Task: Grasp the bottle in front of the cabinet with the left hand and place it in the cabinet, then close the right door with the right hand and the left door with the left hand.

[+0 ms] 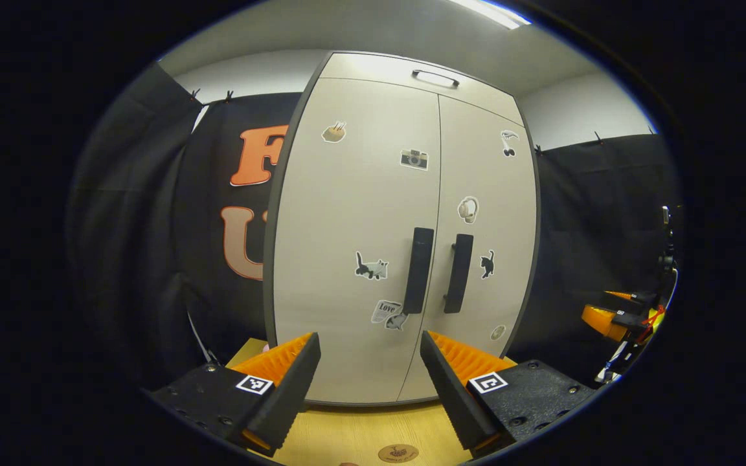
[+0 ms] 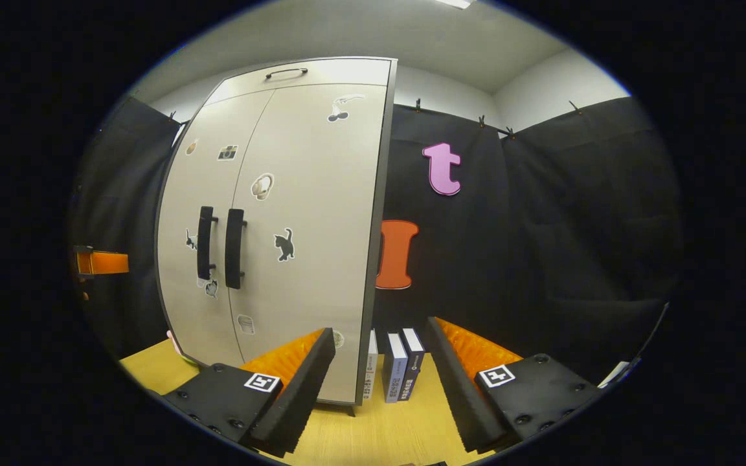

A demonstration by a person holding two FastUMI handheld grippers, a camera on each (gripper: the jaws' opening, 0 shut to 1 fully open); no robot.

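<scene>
A pale grey cabinet (image 1: 353, 246) with stickers stands on the wooden table, both doors shut and their two black handles (image 1: 418, 270) side by side. My left gripper (image 1: 368, 395) faces the doors from a short way off, open with nothing between its fingers. In the right gripper view the same cabinet (image 2: 295, 213) stands to the left, its handles (image 2: 234, 248) together. My right gripper (image 2: 383, 395) is open and empty, off the cabinet's right corner. The other gripper (image 1: 612, 320) shows far right in the left gripper view.
Three upright books (image 2: 395, 366) stand on the yellow wooden table (image 2: 373, 433) just right of the cabinet. A round sticker (image 1: 397, 453) lies on the table (image 1: 360, 433) near the left gripper. Black cloth walls close in behind and on both sides.
</scene>
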